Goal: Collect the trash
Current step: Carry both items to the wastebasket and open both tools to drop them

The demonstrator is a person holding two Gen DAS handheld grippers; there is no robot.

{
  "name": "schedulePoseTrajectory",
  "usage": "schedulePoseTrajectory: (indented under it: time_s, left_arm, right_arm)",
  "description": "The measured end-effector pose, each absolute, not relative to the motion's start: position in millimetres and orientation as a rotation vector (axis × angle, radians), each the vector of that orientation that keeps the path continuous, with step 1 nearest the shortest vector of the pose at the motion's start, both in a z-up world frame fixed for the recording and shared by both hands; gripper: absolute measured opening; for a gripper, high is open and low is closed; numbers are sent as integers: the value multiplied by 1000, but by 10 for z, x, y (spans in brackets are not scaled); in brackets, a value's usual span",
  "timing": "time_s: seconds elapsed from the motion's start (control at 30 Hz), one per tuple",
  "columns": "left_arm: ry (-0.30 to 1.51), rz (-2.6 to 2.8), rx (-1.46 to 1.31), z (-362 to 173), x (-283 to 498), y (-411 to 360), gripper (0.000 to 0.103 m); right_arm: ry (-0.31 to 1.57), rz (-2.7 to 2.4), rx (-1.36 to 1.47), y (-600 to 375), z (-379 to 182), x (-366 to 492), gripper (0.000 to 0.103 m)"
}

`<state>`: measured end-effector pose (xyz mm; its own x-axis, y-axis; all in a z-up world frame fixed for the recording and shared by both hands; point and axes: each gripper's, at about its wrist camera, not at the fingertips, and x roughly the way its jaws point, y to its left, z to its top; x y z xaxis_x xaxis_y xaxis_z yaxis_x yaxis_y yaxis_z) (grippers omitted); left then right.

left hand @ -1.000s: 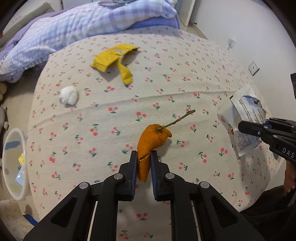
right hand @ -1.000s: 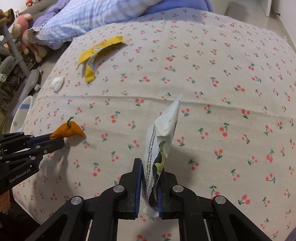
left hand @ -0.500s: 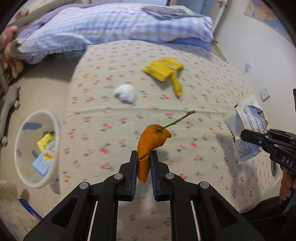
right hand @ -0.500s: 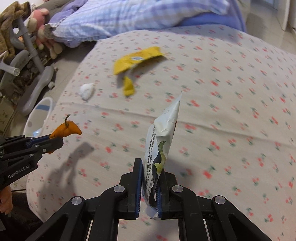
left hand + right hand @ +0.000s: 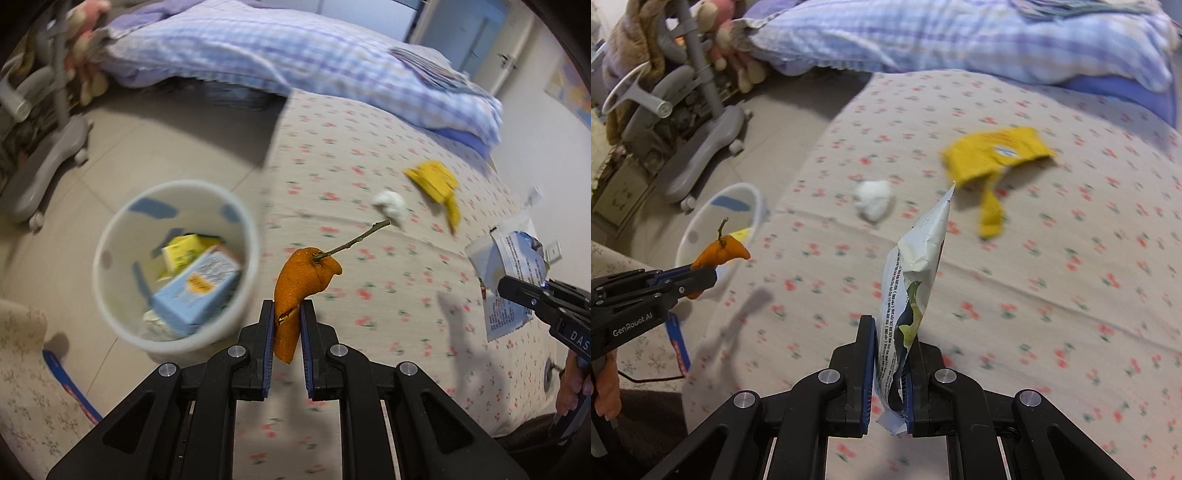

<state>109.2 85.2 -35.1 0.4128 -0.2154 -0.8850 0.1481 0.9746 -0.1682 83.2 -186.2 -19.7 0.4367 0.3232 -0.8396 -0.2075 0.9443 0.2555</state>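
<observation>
My left gripper [image 5: 287,314] is shut on an orange peel [image 5: 301,280] with a stem, held above the bed's left edge, just right of the white trash bin [image 5: 110,295]. The bin stands on the floor and holds boxes and wrappers. My right gripper [image 5: 890,332] is shut on a white snack wrapper [image 5: 916,266], held above the cherry-print bed. A yellow wrapper [image 5: 993,155] and a white crumpled tissue [image 5: 873,197] lie on the bed further back. The left gripper [image 5: 698,275] and bin [image 5: 755,206] also show in the right wrist view.
A plaid purple quilt [image 5: 295,55] lies across the far end of the bed. A grey wheeled chair base [image 5: 701,147] and plush toys stand on the floor at the left. A patterned rug [image 5: 26,369] lies by the bin.
Both grippers have swung left with their loads. The left gripper and peel now sit at the bed's edge beside the bin, which has come much closer.
</observation>
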Motion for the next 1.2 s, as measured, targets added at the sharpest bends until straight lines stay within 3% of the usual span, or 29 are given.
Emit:
schedulePoseTrajectory:
  time_s: [0.3, 0.7, 0.77, 0.83, 1.2]
  left_arm:
    - [1164, -89, -194, -576, 1343, 1590, 14]
    - [1136, 40, -204, -703, 1561, 1937, 17]
    - [1161, 62, -201, -747, 1584, 1988, 34]
    - [1166, 100, -206, -778, 1561, 2066, 74]
    - [1139, 181, -144, -753, 1306, 2428, 89]
  right_arm:
    - [1062, 400, 88, -1278, -189, 1045, 11]
    - [1073, 477, 89, -701, -303, 1271, 11]
    - [1072, 491, 98, -620, -304, 1299, 11]
    - [1068, 505, 104, -525, -304, 1324, 11]
    - [1067, 561, 151, -67, -379, 1537, 11]
